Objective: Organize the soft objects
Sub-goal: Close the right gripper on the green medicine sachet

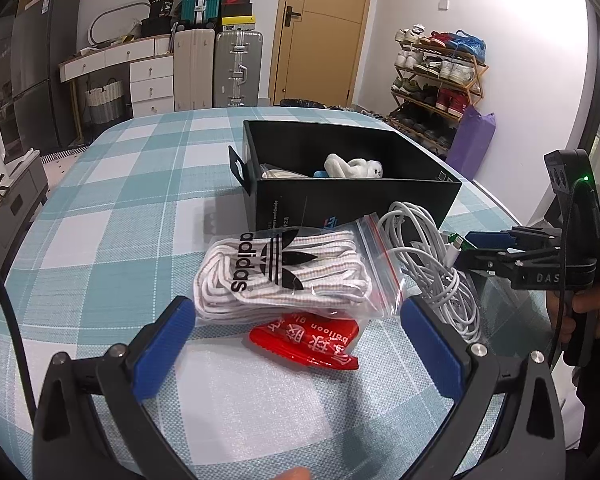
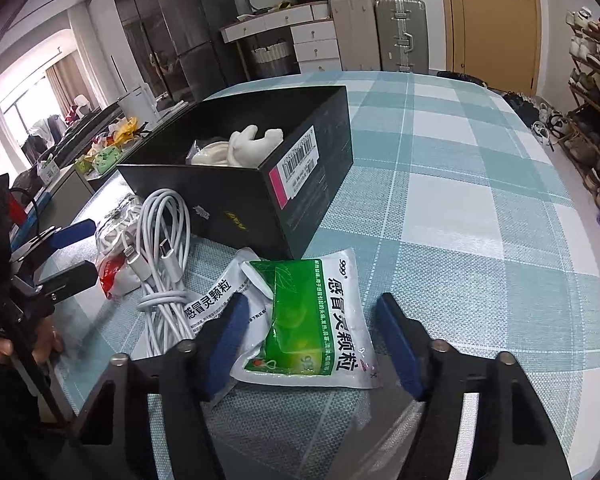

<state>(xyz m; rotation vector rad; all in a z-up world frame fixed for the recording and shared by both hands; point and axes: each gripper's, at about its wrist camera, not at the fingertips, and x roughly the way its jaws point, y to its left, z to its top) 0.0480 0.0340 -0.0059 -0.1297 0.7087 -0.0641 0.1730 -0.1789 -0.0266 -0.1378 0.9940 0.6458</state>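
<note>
A black box (image 1: 340, 200) stands on the checked table and holds a white plush toy (image 1: 354, 167); it also shows in the right wrist view (image 2: 260, 196) with the toy (image 2: 252, 144). In front of it lie a clear zip bag of white Adidas laces (image 1: 284, 276), a red balloon packet (image 1: 308, 338) and a coiled white cable (image 1: 432, 264). My left gripper (image 1: 296, 334) is open, just short of the bag and red packet. My right gripper (image 2: 312, 336) is open around a green and white medicine sachet (image 2: 316, 320). The cable (image 2: 164, 248) lies left of it.
The teal checked tablecloth (image 1: 120, 208) covers a round table. Suitcases (image 1: 236, 68), drawers and a shoe rack (image 1: 436, 76) stand beyond the table. The right gripper shows at the right of the left wrist view (image 1: 484, 248).
</note>
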